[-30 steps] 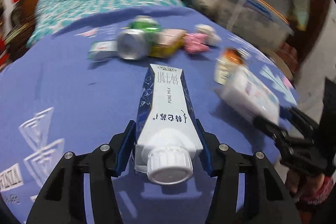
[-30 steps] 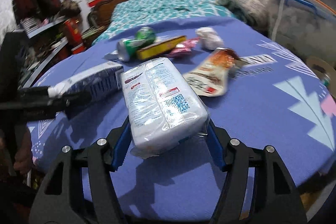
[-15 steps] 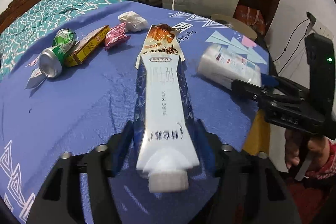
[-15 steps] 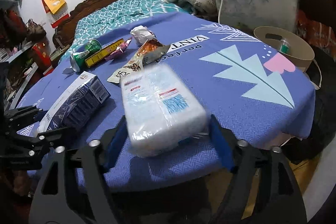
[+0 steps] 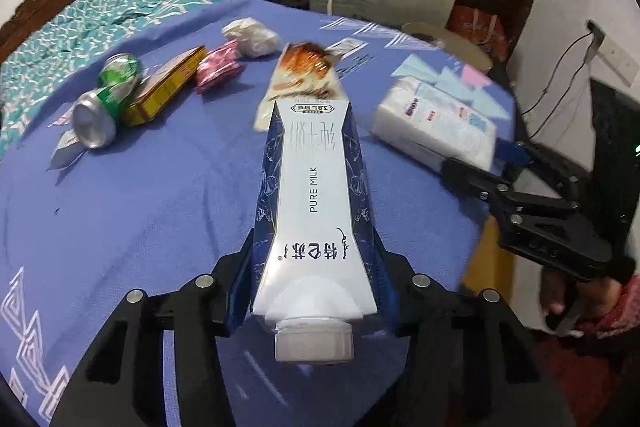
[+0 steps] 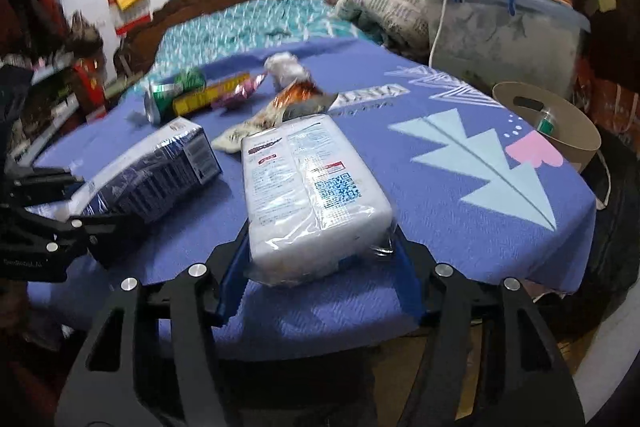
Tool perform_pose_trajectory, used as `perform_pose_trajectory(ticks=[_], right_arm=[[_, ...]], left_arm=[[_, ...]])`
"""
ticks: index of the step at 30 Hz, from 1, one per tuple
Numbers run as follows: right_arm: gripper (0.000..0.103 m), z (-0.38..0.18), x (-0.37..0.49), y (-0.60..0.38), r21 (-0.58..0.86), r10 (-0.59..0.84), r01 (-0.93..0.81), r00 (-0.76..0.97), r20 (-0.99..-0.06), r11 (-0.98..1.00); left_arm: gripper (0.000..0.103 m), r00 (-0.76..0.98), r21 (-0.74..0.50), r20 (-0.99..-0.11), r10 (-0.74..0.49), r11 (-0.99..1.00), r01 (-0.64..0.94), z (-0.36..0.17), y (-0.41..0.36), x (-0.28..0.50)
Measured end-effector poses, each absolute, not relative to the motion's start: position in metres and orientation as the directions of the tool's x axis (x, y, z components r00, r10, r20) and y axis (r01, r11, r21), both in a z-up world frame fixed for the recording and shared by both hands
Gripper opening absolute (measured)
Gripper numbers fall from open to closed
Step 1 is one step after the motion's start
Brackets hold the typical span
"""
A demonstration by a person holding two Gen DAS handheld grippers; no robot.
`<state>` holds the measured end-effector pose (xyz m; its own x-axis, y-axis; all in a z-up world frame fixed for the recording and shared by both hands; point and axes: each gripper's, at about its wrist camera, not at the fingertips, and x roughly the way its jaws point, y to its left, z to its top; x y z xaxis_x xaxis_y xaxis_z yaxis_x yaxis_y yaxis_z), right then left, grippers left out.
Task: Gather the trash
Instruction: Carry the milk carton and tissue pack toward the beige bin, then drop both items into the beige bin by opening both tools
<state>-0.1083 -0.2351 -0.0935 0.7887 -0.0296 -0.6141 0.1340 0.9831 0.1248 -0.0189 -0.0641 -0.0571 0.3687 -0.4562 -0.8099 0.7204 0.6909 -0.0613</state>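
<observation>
Two claws are at work over the table (image 6: 460, 187), each with something between its fingers. The left claw (image 5: 316, 279) has its blue pads pressed against the sides of a milk carton (image 5: 314, 195), jaws closing on it; the carton points away over the cloth with its white screw cap toward the camera. The right claw (image 6: 320, 259) is closing too, its pads tight on a plastic-wrapped white tissue pack (image 6: 312, 187), held above the near edge of the table. From the left view that pack shows near the table's right edge, and a hand (image 5: 576, 299) grips the black handle behind it.

Further out, a torn orange snack wrapper (image 5: 308, 67) lies flat on the purple tablecloth just beyond the carton's far end. Toward the far edge sit a crumpled white paper ball (image 5: 252, 37), a pink foil wrapper (image 5: 218, 71) beside it, then a flat yellow box (image 5: 166, 87) and two green cans (image 5: 108, 99) lying on their sides, all close together.

Off the table's far right side stands a round cardboard bin (image 6: 560, 131) with something green inside. Behind it is a clear storage tub (image 6: 504, 27) with a blue handle, and a bed (image 6: 248, 23) with teal covers beyond the far edge.
</observation>
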Motion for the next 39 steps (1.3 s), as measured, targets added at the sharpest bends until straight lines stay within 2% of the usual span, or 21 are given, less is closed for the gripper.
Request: perform_pose_trajectory(ticks=[8, 20, 27, 30, 31, 32, 33, 39], right_arm=[[0.062, -0.091, -0.111, -0.294, 0.227, -0.089, 0.268, 0.807, -0.584, 0.936], [0.063, -0.085, -0.101, -0.462, 0.349, -0.235, 0.518, 0.761, -0.604, 0.781], [0.066, -0.091, -0.080, -0.545, 0.310, -0.323, 0.623, 0.693, -0.645, 0.718], [0.068, -0.093, -0.068, -0.564, 0.291, -0.340, 0.641, 0.674, -0.656, 0.710], [0.071, -0.094, -0.066, -0.569, 0.288, -0.343, 0.644, 0.671, -0.657, 0.709], [0.077, -0.094, -0.062, -0.570, 0.286, -0.344, 0.642, 0.672, -0.656, 0.711], [0.078, -0.094, -0.057, -0.572, 0.283, -0.341, 0.640, 0.671, -0.658, 0.715], [0.078, -0.089, -0.063, -0.556, 0.284, -0.371, 0.639, 0.690, -0.621, 0.714]], left_arm=[[0.048, 0.294, -0.088, -0.792, -0.536, 0.576, 0.813, -0.035, -0.137, -0.001], [0.048, 0.068, -0.164, -0.823, -0.564, 0.351, 0.922, -0.036, -0.350, 0.050], [0.049, -0.003, -0.206, -0.852, -0.524, 0.331, 0.921, -0.051, -0.455, 0.087], [0.049, 0.016, -0.183, -0.864, -0.504, 0.343, 0.921, -0.059, -0.482, 0.095], [0.053, 0.022, -0.176, -0.868, -0.495, 0.350, 0.920, -0.061, -0.490, 0.098], [0.069, 0.030, -0.169, -0.872, -0.488, 0.359, 0.918, -0.063, -0.496, 0.100], [0.079, 0.048, -0.157, -0.872, -0.486, 0.371, 0.915, -0.063, -0.498, 0.102], [0.079, 0.084, -0.169, -0.845, -0.528, 0.413, 0.895, -0.049, -0.471, 0.106]])
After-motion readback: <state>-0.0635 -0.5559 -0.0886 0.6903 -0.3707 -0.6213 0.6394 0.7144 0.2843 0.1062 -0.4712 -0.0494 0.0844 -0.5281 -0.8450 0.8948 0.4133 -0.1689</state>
